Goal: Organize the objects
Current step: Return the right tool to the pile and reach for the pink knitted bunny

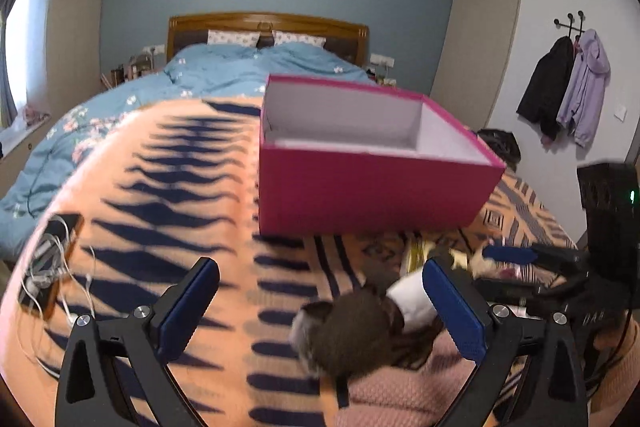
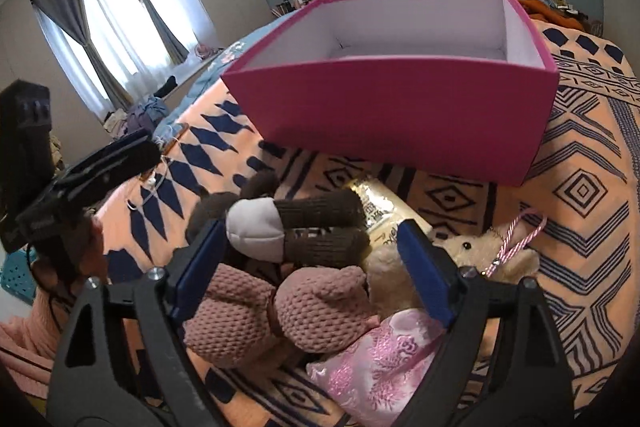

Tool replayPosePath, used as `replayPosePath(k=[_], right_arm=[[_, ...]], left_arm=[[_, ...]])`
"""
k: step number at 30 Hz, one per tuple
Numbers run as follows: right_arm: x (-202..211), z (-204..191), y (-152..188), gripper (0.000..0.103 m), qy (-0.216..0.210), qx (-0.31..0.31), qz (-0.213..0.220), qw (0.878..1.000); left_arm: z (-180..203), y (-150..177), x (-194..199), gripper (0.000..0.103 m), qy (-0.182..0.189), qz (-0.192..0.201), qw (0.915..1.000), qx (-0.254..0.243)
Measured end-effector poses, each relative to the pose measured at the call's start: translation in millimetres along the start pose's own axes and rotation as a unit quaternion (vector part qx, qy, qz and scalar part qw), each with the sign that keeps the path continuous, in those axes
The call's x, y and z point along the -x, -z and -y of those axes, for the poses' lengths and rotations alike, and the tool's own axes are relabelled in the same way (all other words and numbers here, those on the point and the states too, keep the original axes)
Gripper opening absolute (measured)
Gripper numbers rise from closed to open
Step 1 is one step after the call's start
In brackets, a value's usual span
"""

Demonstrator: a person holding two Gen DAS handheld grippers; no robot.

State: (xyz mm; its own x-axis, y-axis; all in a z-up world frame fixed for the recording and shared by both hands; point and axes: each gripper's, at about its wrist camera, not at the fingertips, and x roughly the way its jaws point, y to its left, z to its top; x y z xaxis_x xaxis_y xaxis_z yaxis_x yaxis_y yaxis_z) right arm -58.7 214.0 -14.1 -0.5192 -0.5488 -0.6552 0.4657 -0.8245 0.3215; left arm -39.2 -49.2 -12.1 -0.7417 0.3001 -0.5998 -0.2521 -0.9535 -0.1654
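Pink satin pouch (image 2: 376,363), right view only

The pink box (image 2: 400,123) looked like matt card, white inside, on a soft woven orange blanket (image 2: 580,163) — beside it a chunky pink knit toy (image 2: 320,307), a brown ribbed plush (image 2: 316,215), glossy pink satin pouch (image 2: 384,355) and shiny gold packet (image 2: 380,203).
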Motion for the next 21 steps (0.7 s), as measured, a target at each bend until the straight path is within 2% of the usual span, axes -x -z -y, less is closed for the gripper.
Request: replayPosePath(k=[6,10,15,18,20,21], right_arm=[[5,-10,0,0.088,0.013,0.022,0.003,1.0],[19,-11,6,0.088,0.014,0.026,0.014,0.999],[25,-12,21,0.088,0.026,0.038,0.002,0.999],[23,-13,31,0.079,0.021,0.04,-0.013,0.999],[20,-17,34,0.067,0.022,0.053,-0.024,0.998],[17,-19,36,0.066,0.02,0.059,-0.029,0.998]], left_arm=[[-3,19,-5,0.103,0.006,-0.024,0.9996,0.012],[3,28,-1,0.103,0.022,-0.028,0.9993,0.009],[16,36,7,0.103,0.044,-0.035,0.9984,-0.003],[24,42,12,0.103,0.06,-0.041,0.9974,-0.004],[32,44,16,0.103,0.068,-0.043,0.9967,-0.014],[36,45,18,0.103,0.07,-0.042,0.9964,-0.02]])
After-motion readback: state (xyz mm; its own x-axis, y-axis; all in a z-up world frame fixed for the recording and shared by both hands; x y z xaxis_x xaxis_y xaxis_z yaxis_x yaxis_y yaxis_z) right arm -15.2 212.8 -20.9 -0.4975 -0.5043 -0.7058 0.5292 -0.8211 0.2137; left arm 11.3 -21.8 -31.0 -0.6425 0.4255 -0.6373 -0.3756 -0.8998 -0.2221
